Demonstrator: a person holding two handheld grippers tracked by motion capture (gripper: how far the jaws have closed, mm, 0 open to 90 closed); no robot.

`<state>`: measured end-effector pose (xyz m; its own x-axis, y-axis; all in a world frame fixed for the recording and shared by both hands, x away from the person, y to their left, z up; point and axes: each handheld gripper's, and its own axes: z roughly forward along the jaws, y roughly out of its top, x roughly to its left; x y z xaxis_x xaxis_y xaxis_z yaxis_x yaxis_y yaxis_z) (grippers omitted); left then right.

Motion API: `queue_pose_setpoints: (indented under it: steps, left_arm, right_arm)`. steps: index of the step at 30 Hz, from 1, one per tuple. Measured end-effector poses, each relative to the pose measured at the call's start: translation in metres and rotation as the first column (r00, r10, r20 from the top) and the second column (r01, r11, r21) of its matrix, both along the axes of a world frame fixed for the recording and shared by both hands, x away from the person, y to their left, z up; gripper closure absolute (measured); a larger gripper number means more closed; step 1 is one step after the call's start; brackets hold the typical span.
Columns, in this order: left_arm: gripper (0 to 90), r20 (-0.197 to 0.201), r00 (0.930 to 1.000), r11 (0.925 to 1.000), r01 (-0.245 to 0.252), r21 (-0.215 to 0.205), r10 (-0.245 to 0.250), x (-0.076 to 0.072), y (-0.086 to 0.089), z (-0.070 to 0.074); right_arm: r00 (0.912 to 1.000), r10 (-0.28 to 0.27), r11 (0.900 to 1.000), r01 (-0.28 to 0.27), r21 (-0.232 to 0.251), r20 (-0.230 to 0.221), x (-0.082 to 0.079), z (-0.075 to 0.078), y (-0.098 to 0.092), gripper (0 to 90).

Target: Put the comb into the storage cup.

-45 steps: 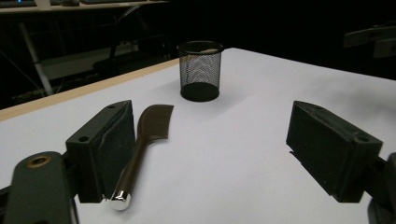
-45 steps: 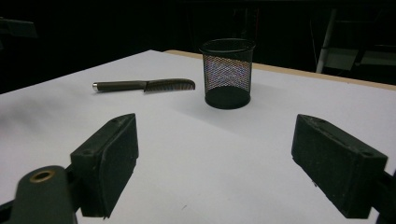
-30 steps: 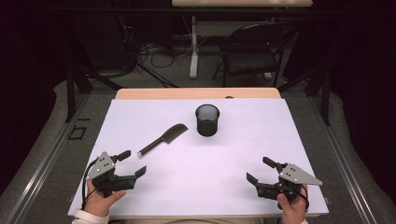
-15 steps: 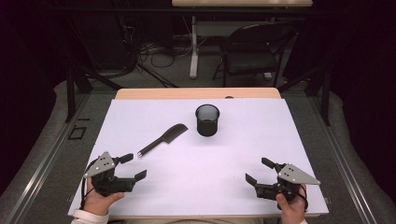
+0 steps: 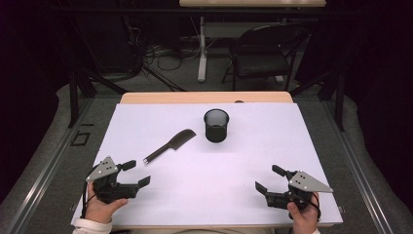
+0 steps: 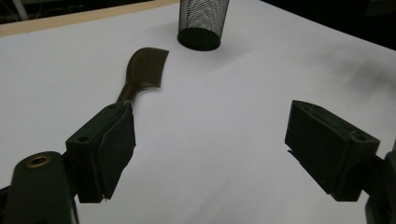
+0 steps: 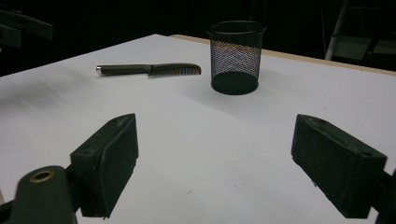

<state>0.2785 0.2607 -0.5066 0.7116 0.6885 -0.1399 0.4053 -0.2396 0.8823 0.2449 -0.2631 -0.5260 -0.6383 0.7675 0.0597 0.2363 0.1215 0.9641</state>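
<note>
Both tongs, left tongs (image 5: 137, 174) and right tongs (image 5: 265, 178), are held wide open, nothing gripped. The comb (image 5: 170, 145) at 11 o'clock could easily get nudged away if clipped by a jaw.

High view overhead; gripper views low, sharing mesh cup (image 6: 203, 23).

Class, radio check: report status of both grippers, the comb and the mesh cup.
Left gripper and right gripper open, empty. Comb flat on table, apart from upright mesh cup. Nothing in the way.
</note>
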Motion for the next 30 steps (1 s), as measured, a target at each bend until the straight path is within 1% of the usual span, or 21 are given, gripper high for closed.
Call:
queue_pose_setpoints:
  steps: [2,4,7,10,12,13,15,17,19,20,21,22,24,25,26,28,30]
  left_arm:
    - [16.3,-0.01,0.9998,0.9998,-0.015,0.011,0.015,0.002,0.002,-0.001]
    - [16.7,-0.006,0.9997,0.9996,-0.023,0.016,0.023,0.002,0.002,-0.001]
    - [17.7,-0.017,0.9997,0.9997,-0.018,0.017,0.018,0.002,0.002,0.0]
    - [17.8,-0.008,0.9998,0.9995,-0.018,0.026,0.018,0.002,0.002,0.003]
    - [17.8,-0.009,0.9998,0.9996,-0.017,0.022,0.017,0.003,0.002,0.004]
    - [17.8,-0.014,0.9997,0.9994,-0.02,0.027,0.02,0.003,0.001,0.004]
    - [17.8,-0.024,0.9997,0.9994,-0.01,0.032,0.011,0.005,0.001,0.004]
    - [17.8,-0.038,0.9991,0.9991,-0.016,0.038,0.018,0.007,-0.001,0.005]
    - [17.7,-0.044,0.9988,0.9986,-0.019,0.049,0.021,0.009,-0.003,0.008]
    - [17.6,-0.061,0.9981,0.9983,-0.01,0.058,0.014,0.012,-0.004,0.011]
    - [17.6,-0.061,0.9981,0.9983,-0.01,0.058,0.014,0.012,-0.004,0.011]
    - [17.5,-0.075,0.9972,0.998,-0.002,0.063,0.006,0.015,-0.006,0.015]
    - [17.5,-0.081,0.9966,0.9975,-0.003,0.071,0.009,0.017,-0.006,0.016]
    - [17.5,-0.098,0.9952,0.9972,-0.002,0.075,0.01,0.021,-0.006,0.019]
    - [17.5,-0.098,0.9952,0.9972,-0.002,0.075,0.01,0.021,-0.006,0.019]
    - [17.6,-0.117,0.9931,0.9951,0.001,0.098,0.01,0.027,-0.006,0.022]
    - [17.7,-0.121,0.9925,0.9946,0.001,0.104,0.012,0.029,-0.005,0.023]
  right_arm:
    - [1.0,0.003,1.0,-0.003,-0.002,0.0,0.0,0.0,0.0,14.6]
    - [1.0,0.005,1.0,-0.005,-0.003,0.001,0.0,0.0,0.0,14.6]
    - [1.0,0.006,1.0,-0.006,-0.003,-0.001,0.0,-0.001,0.0,14.6]
    - [1.0,0.005,1.0,-0.005,-0.002,-0.002,0.0,-0.001,0.0,14.6]
    - [0.9999,0.005,1.0,-0.005,-0.001,-0.01,0.0,-0.001,0.001,14.6]
    - [1.0,0.006,1.0,-0.006,-0.005,-0.008,0.0,-0.001,0.001,14.6]
    - [0.9999,0.005,1.0,-0.005,-0.009,-0.011,0.0,-0.001,0.001,14.6]
    - [0.9999,0.004,1.0,-0.005,-0.01,-0.011,0.0,-0.001,0.001,14.6]
    - [0.9998,0.006,1.0,-0.006,-0.017,-0.018,0.0,-0.001,0.001,14.6]
    - [0.9999,0.003,1.0,-0.003,-0.007,-0.012,0.001,-0.002,0.002,14.6]
    - [0.9999,0.003,1.0,-0.003,-0.007,-0.012,0.001,-0.002,0.002,14.6]
    - [0.9999,0.002,1.0,-0.002,-0.006,-0.013,0.001,-0.002,0.001,14.6]
    - [0.9999,0.001,1.0,-0.001,-0.005,-0.015,0.001,-0.002,0.001,14.6]
    - [0.9999,0.0,1.0,0.0,-0.003,-0.016,0.001,-0.002,0.0,14.6]
    - [0.9999,-0.001,1.0,0.001,-0.002,-0.017,0.001,-0.002,0.0,14.6]
    - [0.9998,-0.003,1.0,0.003,0.0,-0.021,0.001,-0.003,0.0,14.6]
    - [0.9997,-0.004,1.0,0.004,0.002,-0.023,0.002,-0.003,-0.001,14.6]
